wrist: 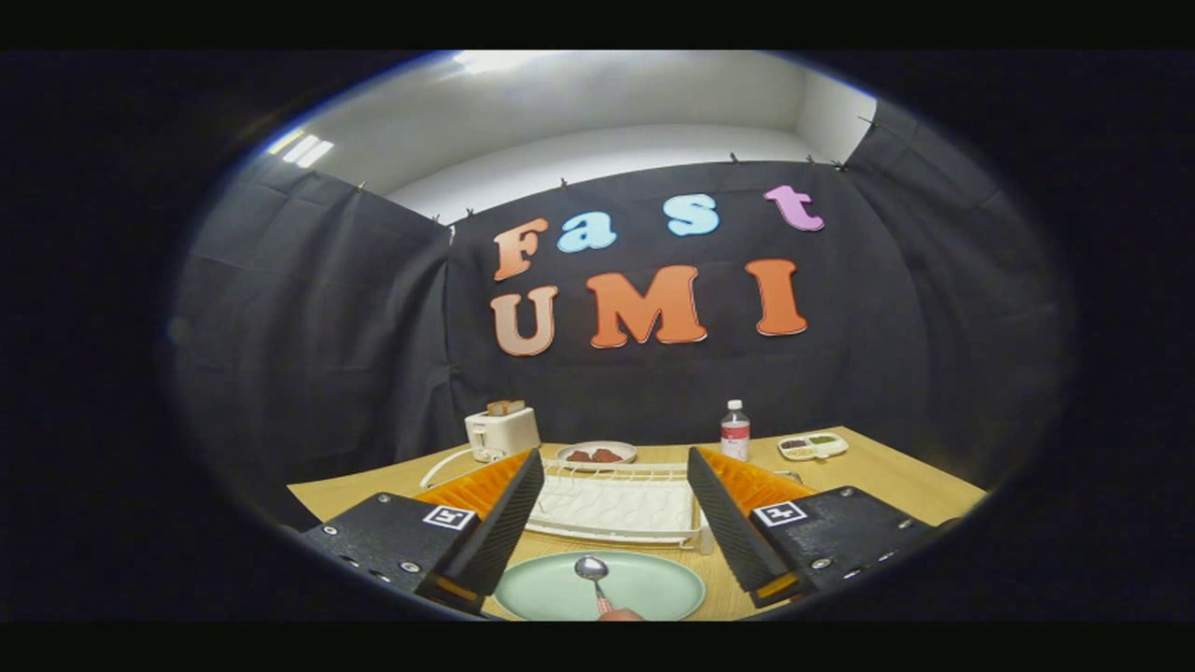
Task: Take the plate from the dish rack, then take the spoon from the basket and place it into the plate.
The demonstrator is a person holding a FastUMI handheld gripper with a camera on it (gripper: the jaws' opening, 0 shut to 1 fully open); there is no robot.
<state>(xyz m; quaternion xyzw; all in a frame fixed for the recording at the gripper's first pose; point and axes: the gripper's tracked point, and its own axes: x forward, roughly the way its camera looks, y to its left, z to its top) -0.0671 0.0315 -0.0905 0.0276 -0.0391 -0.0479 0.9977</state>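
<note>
Gripper view: our hand-held gripper (616, 518) hangs with fingers wide apart, holding nothing. Between them at 6 o'clock, the pale green round plate (653, 588) lies on the wooden surface (887, 476), the small metal spoon (592, 571) in it. We judge the spoon light, stiff, slippery; best pinched at its handle.

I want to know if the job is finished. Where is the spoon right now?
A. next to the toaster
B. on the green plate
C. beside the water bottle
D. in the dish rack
B: the spoon lies with its bowl on the plate, between the fingers of the open gripper, with the dish rack just beyond.
</note>
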